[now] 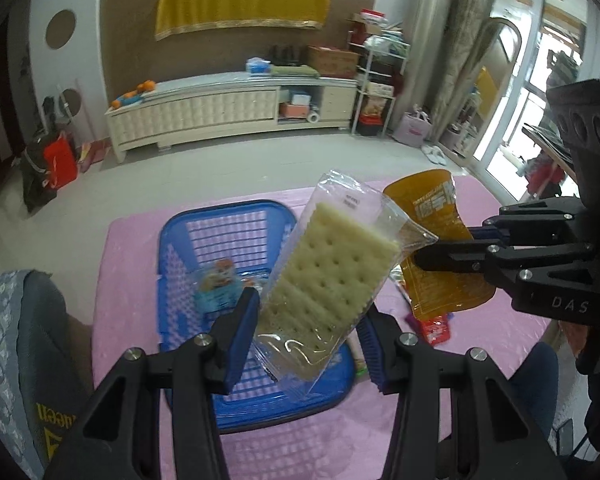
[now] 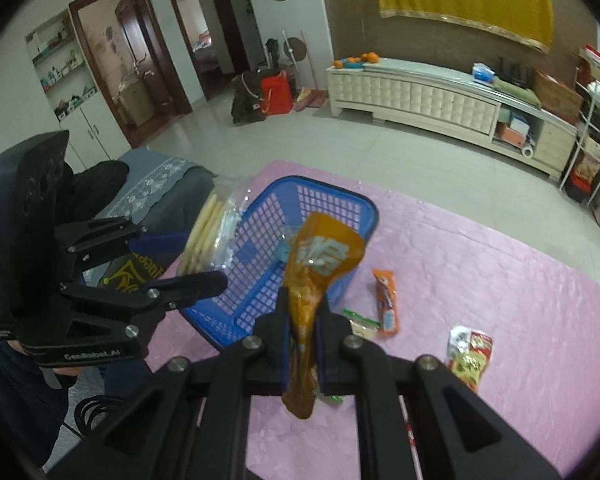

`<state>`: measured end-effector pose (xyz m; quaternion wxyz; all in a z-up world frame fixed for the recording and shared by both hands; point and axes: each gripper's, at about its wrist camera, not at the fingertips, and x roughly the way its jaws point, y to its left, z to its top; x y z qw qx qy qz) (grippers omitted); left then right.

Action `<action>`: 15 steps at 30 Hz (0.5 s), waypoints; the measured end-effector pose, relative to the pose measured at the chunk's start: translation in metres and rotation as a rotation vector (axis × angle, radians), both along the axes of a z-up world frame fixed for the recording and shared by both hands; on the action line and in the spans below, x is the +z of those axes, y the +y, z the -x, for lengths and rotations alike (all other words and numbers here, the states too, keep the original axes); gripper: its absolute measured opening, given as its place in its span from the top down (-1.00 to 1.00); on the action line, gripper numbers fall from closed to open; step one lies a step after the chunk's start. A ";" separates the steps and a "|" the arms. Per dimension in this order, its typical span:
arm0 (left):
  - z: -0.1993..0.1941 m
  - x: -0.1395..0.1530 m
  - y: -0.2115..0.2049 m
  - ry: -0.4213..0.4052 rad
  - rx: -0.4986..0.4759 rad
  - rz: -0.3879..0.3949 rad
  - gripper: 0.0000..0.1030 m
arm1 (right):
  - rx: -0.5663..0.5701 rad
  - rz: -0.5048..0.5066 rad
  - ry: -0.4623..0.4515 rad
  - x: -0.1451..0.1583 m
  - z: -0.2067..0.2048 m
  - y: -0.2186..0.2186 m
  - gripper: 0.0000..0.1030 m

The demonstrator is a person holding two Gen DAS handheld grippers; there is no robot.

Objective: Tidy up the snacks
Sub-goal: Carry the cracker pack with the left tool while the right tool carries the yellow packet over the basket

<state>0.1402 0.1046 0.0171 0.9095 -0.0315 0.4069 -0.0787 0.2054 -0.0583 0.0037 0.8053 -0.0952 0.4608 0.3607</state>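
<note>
The fingers of the left gripper are sitting wide apart at the bottom centre of the left wrist view, and the clear cracker packet is lying tilted between their blue pads; I cannot tell whether both pads are pressing on it. In the right wrist view the right gripper is pinching the orange pouch tight, its fingers nearly closed on the pouch's narrow lower part while the wider printed top is fanning out above them.

The pink tabletop is filling the lower right half of the right wrist view. The blue basket is sitting on it, left of centre in the left wrist view, directly behind and below the cracker packet, with a small blue snack packet lying inside on its gridded floor. In the right wrist view the same basket is standing at centre, just behind the orange pouch, and the left gripper is reaching in from the left edge with the crackers beside the basket's near-left rim.

On the tabletop to the right of the basket in that view, a long orange snack bar is lying near a small green-edged packet, and a red and yellow snack bag is lying further toward the lower right, apart from both.
</note>
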 end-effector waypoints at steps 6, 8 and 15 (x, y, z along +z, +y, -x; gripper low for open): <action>-0.015 -0.018 0.028 0.025 0.033 0.034 0.11 | 0.012 0.056 0.010 -0.021 -0.021 0.028 0.75; -0.024 -0.026 0.036 0.040 0.042 0.039 0.11 | 0.010 0.082 0.011 -0.030 -0.030 0.035 0.75; -0.040 -0.042 0.056 0.064 0.049 0.052 0.11 | 0.016 0.138 0.049 -0.060 -0.058 0.056 0.75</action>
